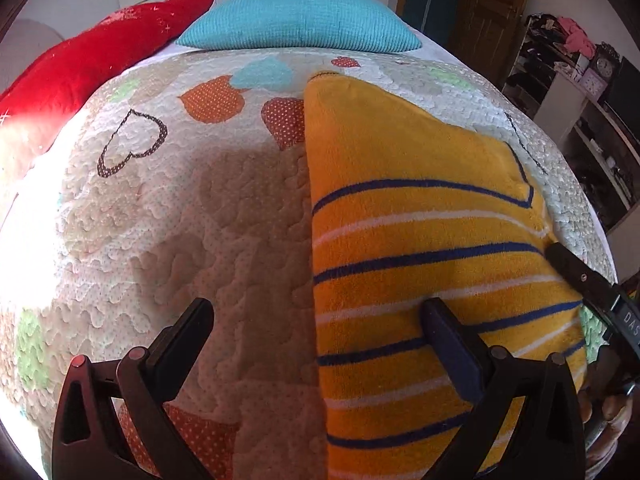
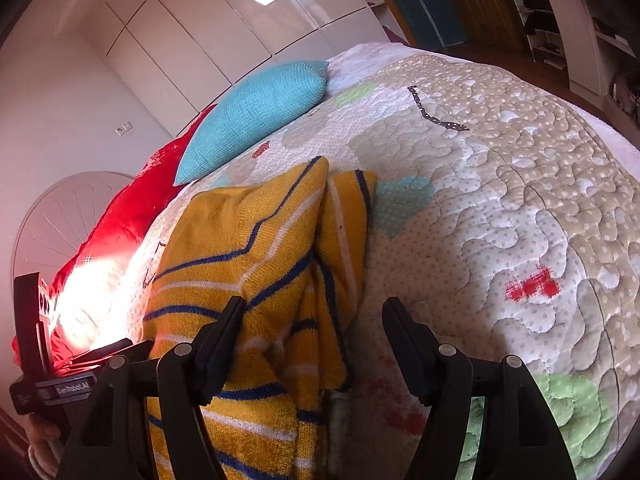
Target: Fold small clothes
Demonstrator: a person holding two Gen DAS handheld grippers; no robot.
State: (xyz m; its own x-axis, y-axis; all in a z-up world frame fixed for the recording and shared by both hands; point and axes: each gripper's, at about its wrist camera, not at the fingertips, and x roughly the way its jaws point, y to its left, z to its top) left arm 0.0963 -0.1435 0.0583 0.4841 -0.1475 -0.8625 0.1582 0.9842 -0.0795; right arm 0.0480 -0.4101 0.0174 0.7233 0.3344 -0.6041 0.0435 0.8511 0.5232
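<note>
Yellow striped knit garment (image 2: 256,264), soft, light and probably floppy, lies partly folded on the quilted bed (image 2: 500,208), best pinched at a hem edge, while the left gripper (image 1: 316,316) and right gripper (image 2: 314,320) both gape, holding nothing.

the folded garment (image 1: 424,240) is mustard yellow with thin navy and white stripes. the quilt (image 1: 224,216) is cream and beige, dotted, with orange, teal, green and outlined hearts. one pillow (image 1: 300,16) is turquoise knit, another pillow (image 1: 92,64) red. both claws are black.
</note>
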